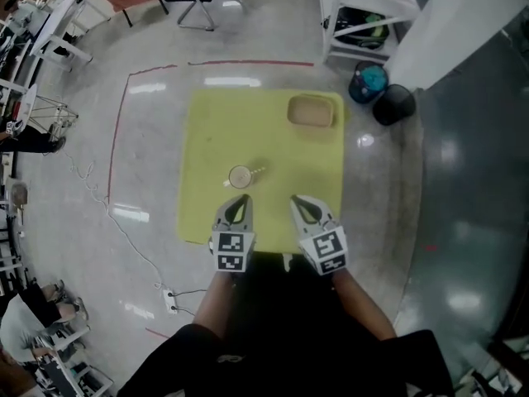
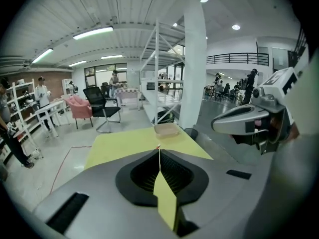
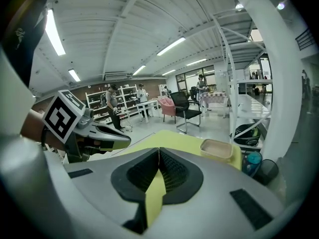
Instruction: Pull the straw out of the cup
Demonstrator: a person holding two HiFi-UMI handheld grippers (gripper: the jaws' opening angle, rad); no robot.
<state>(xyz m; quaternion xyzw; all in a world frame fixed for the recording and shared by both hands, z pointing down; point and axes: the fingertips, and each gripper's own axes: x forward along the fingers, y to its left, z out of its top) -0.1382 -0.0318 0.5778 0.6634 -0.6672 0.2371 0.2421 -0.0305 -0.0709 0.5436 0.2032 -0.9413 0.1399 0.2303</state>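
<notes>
Cup (image 1: pixel 240 176) with straw (image 1: pixel 254 171) stands mid-desk (image 1: pixel 207 131) toward the near edge, left gripper (image 1: pixel 241 198) and right gripper (image 1: pixel 297 200) just short of it, both jaws closed and empty, probably staged to approach the straw.

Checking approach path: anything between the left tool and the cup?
Nothing. In the head view only bare yellow table separates the left tool from the cup; the straw pokes out toward the picture's right.
</notes>
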